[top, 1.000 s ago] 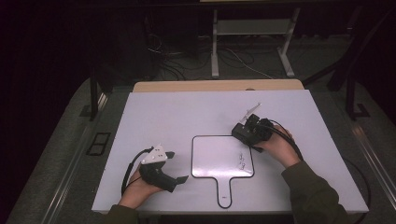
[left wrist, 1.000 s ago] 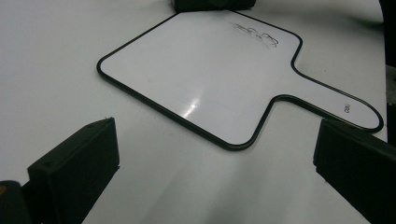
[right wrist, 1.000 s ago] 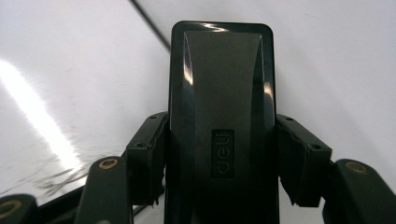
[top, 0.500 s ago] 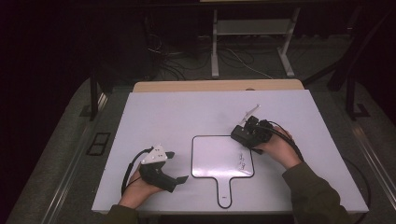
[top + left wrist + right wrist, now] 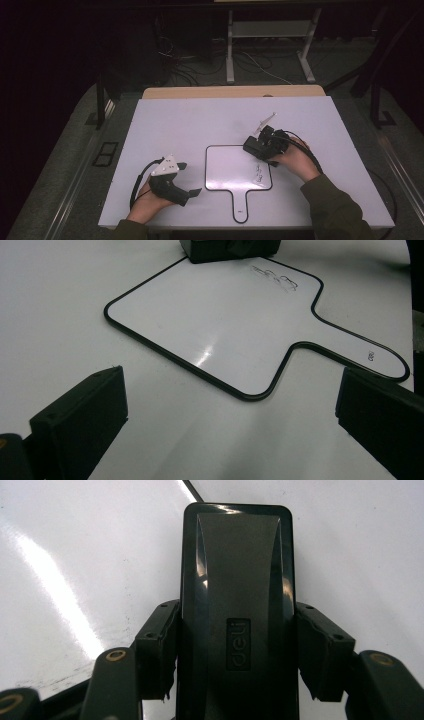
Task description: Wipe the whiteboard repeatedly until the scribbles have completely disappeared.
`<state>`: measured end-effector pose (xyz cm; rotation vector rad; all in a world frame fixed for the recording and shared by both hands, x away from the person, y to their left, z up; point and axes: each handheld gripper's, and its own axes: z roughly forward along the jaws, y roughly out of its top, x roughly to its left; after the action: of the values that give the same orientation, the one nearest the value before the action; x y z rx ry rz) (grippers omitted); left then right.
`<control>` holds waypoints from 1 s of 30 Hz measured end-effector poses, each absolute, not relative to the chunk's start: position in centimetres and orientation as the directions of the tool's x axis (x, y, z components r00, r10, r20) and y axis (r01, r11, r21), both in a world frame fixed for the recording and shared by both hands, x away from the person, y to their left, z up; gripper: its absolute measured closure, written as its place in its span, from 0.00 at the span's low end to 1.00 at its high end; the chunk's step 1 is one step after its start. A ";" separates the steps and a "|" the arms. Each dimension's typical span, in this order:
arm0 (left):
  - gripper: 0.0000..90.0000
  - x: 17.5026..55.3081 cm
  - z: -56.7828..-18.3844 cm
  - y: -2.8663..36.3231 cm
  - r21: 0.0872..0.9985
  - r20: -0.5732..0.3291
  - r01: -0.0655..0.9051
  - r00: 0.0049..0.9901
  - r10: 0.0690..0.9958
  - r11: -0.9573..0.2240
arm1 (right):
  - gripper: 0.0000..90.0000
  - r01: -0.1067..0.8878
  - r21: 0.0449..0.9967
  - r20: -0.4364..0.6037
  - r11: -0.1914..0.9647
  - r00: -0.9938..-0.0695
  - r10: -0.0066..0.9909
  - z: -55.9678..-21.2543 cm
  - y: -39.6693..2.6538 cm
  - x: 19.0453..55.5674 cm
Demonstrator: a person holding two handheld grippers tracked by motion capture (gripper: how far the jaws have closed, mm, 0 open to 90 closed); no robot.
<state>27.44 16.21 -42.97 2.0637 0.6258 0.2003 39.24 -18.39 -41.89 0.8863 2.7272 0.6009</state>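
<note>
A small white paddle-shaped whiteboard [image 5: 235,172] with a black rim lies flat in the middle of the white table [image 5: 200,125], handle toward the person. Black marker scribbles [image 5: 258,173] sit near its right edge, also seen as scribbles [image 5: 274,276] in the left gripper view. My right gripper [image 5: 256,146] is shut on a black eraser block [image 5: 237,610] marked "deli", held at the board's upper right corner. My left gripper [image 5: 192,179] rests low at the board's left, jaws wide apart with nothing between them; the whiteboard [image 5: 225,325] lies ahead of it.
The table's wooden far edge [image 5: 230,91] borders a dark floor with cables and a metal stand [image 5: 270,35]. Bare white tabletop stretches behind and to both sides of the board.
The right gripper with the eraser has slid slightly down and left along the board's upper right corner. The left gripper has stayed still.
</note>
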 end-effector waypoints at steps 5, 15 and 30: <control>0.00 27.4 -42.9 16.2 0.832 -0.100 0.351 0.856 0.506 -0.429 | 0.43 0.478 0.434 -0.073 0.764 -0.826 0.558 -41.8 -17.8 38.2; 0.00 27.4 -42.9 16.2 0.832 -0.101 0.351 0.857 0.505 -0.430 | 0.43 0.414 0.430 -0.062 0.803 -0.873 0.483 -41.8 -16.7 36.1; 0.00 27.4 -42.9 16.2 0.833 -0.098 0.348 0.858 0.504 -0.431 | 0.43 0.332 0.425 -0.046 0.842 -0.921 0.386 -41.7 -15.0 33.4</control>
<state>27.35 16.19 -42.87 2.0631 0.6206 0.2037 33.36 -14.99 -41.70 0.5652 2.8902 0.6309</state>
